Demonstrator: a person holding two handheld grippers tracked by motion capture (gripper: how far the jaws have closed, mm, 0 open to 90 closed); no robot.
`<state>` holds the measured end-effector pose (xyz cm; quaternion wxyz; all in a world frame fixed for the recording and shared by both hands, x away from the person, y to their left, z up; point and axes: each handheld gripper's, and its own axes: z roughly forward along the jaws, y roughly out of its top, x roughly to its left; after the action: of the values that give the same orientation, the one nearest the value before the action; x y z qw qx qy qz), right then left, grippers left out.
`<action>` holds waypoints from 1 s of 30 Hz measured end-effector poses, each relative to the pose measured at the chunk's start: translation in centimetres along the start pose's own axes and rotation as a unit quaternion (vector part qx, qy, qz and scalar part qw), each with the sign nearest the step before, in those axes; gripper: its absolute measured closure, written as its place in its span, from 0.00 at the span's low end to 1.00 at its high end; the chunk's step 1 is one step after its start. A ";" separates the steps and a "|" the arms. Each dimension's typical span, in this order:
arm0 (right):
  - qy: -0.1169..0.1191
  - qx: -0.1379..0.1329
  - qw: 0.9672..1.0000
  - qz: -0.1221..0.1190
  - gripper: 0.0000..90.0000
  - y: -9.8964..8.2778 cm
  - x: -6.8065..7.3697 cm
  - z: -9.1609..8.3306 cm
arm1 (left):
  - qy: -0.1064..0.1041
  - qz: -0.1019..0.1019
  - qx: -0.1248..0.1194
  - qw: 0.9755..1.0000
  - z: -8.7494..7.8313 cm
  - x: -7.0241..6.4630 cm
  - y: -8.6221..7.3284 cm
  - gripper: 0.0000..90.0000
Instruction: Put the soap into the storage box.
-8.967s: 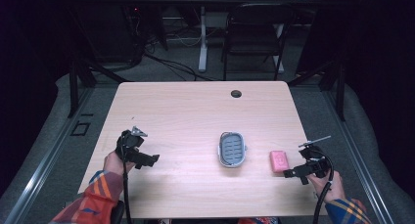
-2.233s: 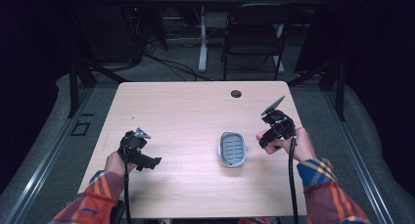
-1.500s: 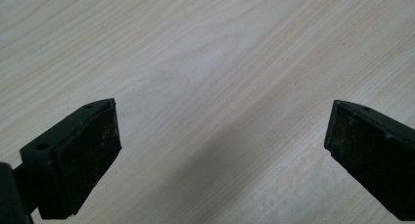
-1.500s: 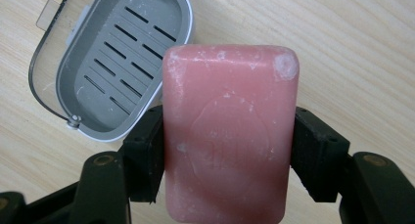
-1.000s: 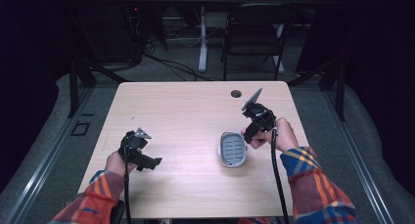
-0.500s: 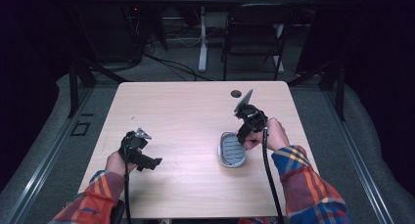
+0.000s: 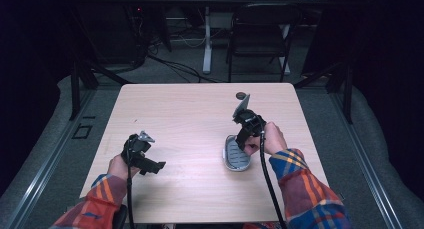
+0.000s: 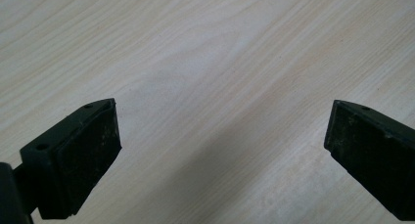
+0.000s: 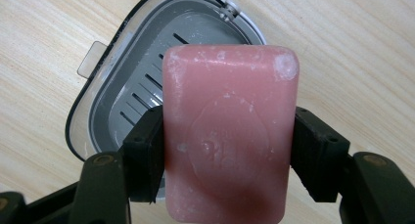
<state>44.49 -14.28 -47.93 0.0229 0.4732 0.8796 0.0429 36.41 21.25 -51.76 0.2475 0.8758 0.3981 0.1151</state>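
A pink bar of soap (image 9: 227, 131) is clamped between the jaws of my right gripper (image 9: 225, 155), held just above a grey slotted soap dish (image 9: 142, 92). In the high view that gripper (image 7: 243, 135) hangs over the far end of the soap dish (image 7: 236, 156), right of the table's middle, and hides the soap. My left gripper (image 7: 150, 165) rests low at the front left of the table, its jaws wide apart with only bare wood between them (image 8: 222, 150).
A light wooden table (image 7: 190, 119) carries a small dark round thing (image 7: 241, 95) near its far edge. A chair (image 7: 260, 29) and cables stand on the floor beyond the table.
My right gripper picked up the pink soap from the front right of the table and has carried it left to above the dish. The left gripper has stayed put.
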 end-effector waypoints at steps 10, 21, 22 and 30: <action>-0.007 0.010 1.000 0.009 0.41 0.6 0.5 0.7 | -0.001 0.001 0.000 1.000 0.0 0.0 0.0 0.00; -0.006 0.015 1.000 0.020 0.41 1.0 1.0 1.2 | 0.000 0.002 0.001 1.000 0.1 -0.1 0.0 0.00; -0.006 0.015 1.000 0.020 0.41 1.0 1.0 1.2 | 0.000 0.002 0.000 1.000 0.1 -0.1 0.0 0.00; 0.008 0.009 0.999 0.040 0.41 1.0 1.3 1.7 | -0.001 0.003 0.001 1.000 0.1 -0.1 0.0 0.00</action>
<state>44.72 -12.54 -49.55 0.0098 0.5082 0.8603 0.0401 36.40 21.14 -51.83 0.2462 0.8773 0.3957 0.1146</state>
